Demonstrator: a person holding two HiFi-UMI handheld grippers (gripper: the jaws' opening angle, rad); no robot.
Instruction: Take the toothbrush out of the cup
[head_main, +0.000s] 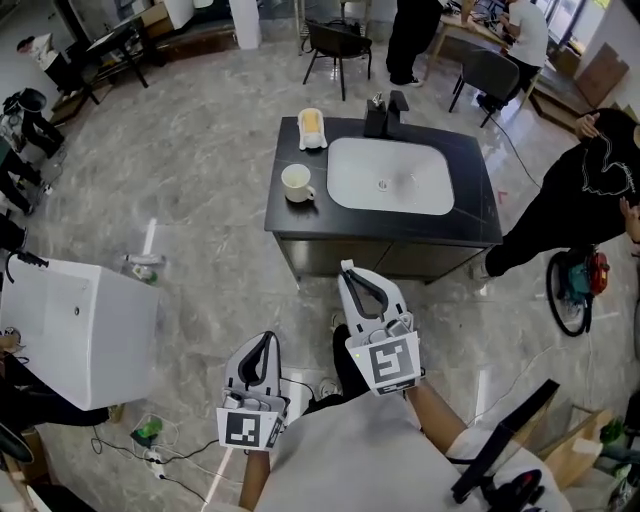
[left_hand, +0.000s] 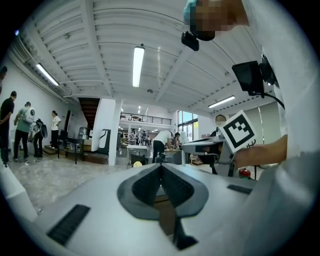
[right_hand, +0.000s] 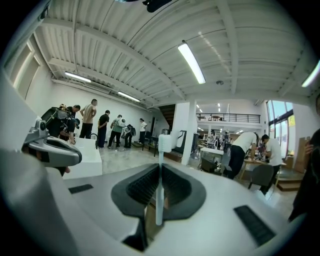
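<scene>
The toothbrush (right_hand: 159, 185) stands upright in the right gripper (right_hand: 160, 169). The dark pads are clamped on its white handle, and its bristle head rises above the jaw tips. In the right gripper view the brush sits on the midline of the jaws, thin and pale against the hall behind.

The cup (head_main: 296, 182) is well apart from the brush. It stands on the near left part of a dark counter (head_main: 288, 218), just left of the white basin (head_main: 390, 175), with its handle turned to the right. Nothing shows above its rim in the head view. Behind the cup a white holder (head_main: 312, 128) with something yellow in it sits at the counter's back edge. A black tap (head_main: 386, 114) stands behind the basin.

In the head view the right gripper is held out in front of the person's body and points toward the counter, short of its near edge. The left gripper (left_hand: 161, 167) is lower and to the left. Its jaws are together with nothing between them.

A white cabinet (head_main: 75, 330) stands on the marbled floor (head_main: 210, 170) to the left. A person in black (head_main: 580, 200) bends at the counter's right side.
</scene>
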